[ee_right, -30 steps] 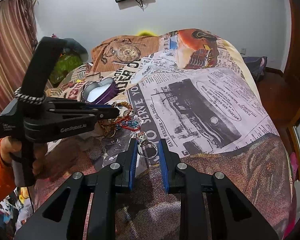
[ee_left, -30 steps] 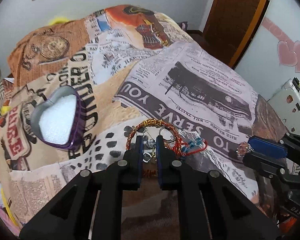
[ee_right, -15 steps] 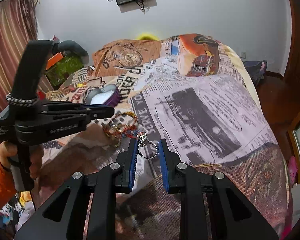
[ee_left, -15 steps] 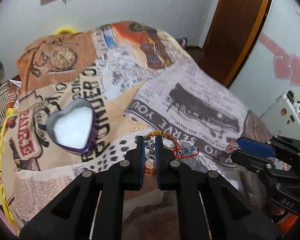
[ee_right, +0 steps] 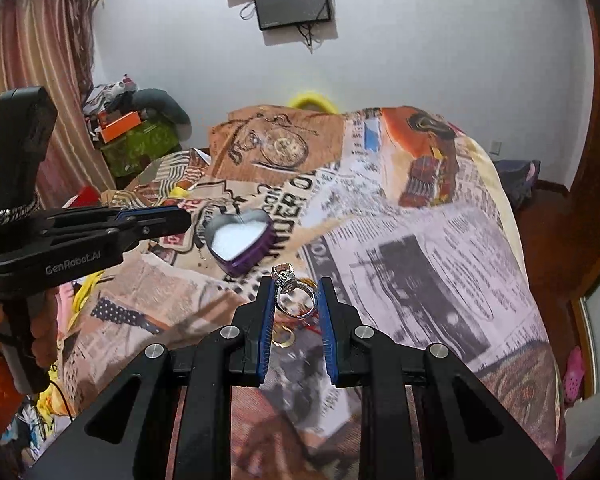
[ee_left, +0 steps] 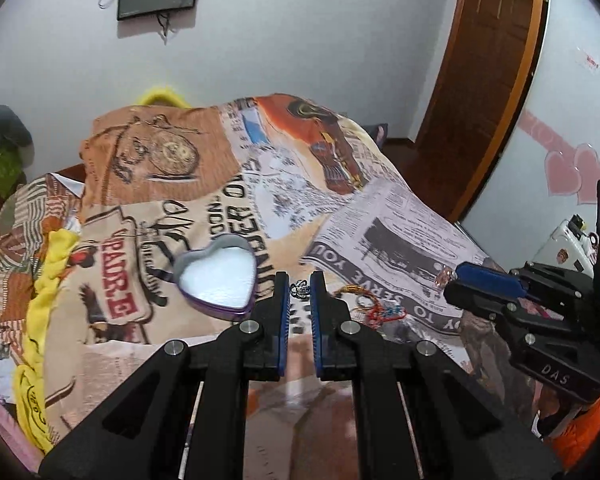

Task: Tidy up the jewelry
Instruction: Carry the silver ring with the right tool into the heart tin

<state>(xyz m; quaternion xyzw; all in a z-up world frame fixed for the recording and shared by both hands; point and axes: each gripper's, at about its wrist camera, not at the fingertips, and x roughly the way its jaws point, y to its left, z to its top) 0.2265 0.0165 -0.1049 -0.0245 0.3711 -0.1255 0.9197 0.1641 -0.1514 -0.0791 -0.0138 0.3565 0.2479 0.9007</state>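
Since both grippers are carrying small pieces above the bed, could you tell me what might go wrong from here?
1. The ring is held only by its band's edges in the right gripper; it could pop out and vanish into the busy bedspread.
2. The left gripper pinches a tiny charm at its fingertips, so it may slip.
3. The heart tin sits on soft bedding and could tip when loaded.

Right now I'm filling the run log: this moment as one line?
left gripper: shut on small charm | right gripper: shut on silver ring | heart tin: open on bedspread
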